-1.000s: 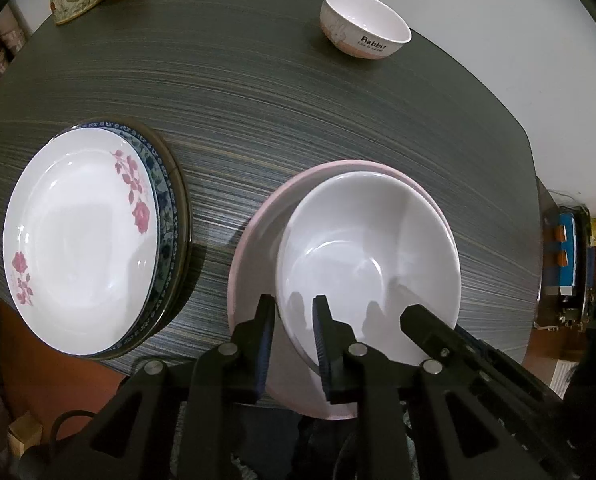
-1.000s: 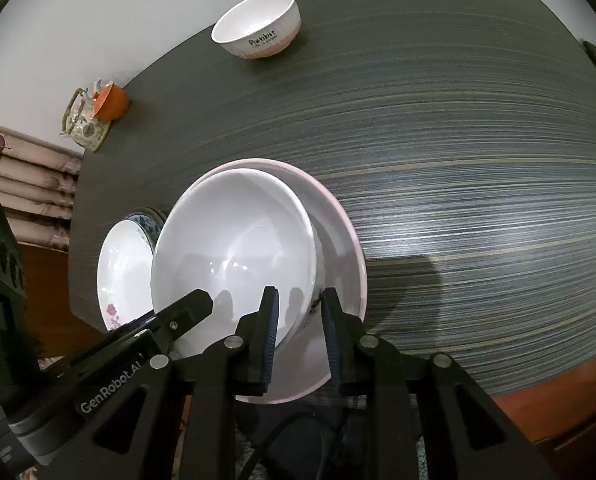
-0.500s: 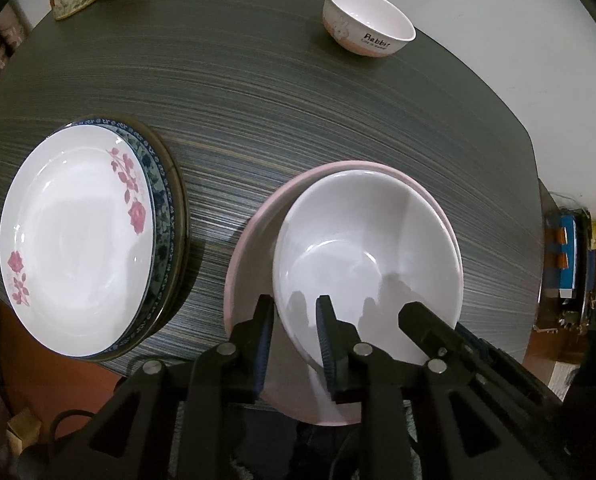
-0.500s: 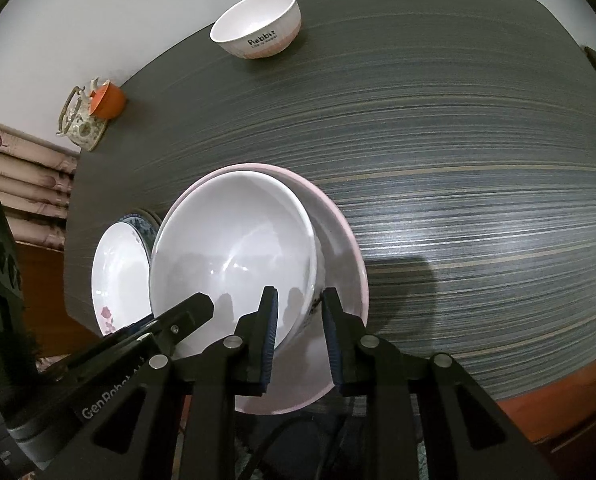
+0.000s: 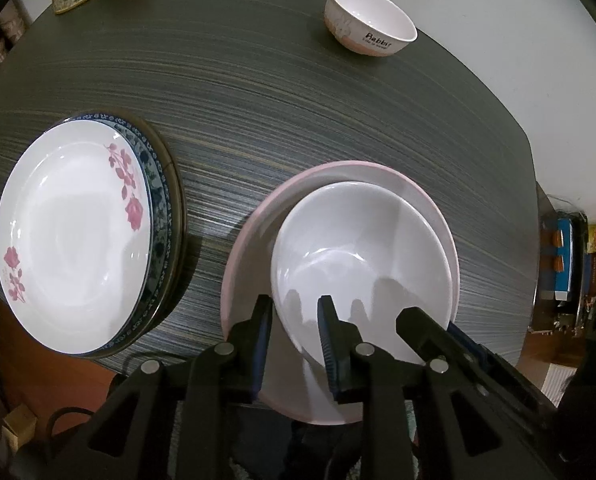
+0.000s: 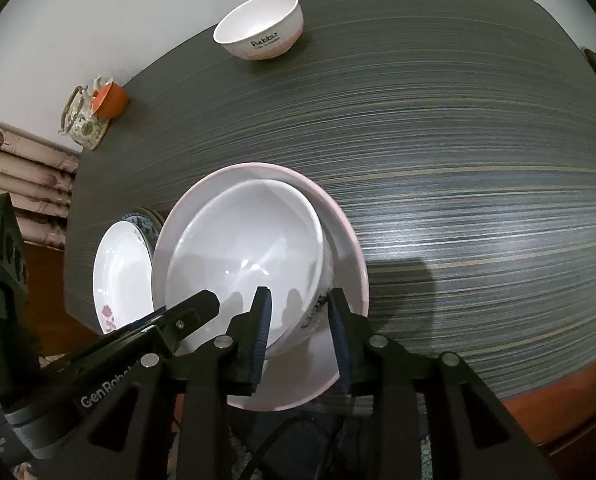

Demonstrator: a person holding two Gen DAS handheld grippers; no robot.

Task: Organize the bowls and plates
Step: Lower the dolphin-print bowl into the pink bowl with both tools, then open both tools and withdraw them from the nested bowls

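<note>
A large white bowl sits inside a pink plate near the table's front edge; both also show in the right wrist view, bowl and plate. My left gripper straddles the bowl's near-left rim, jaws slightly apart. My right gripper straddles the bowl's near-right rim, jaws parted and off the wall. A small white "Rabbit" bowl stands at the far side, also in the right wrist view. A rose-patterned white plate lies on a blue-rimmed plate at the left.
An orange cup and a floral teapot stand at the far left corner. The dark striped table stretches to the right. The table's front edge is close to both grippers.
Both grippers' jaws have opened wider around the white bowl's rim. The bowl now rests in the pink plate. The views have shifted slightly.
</note>
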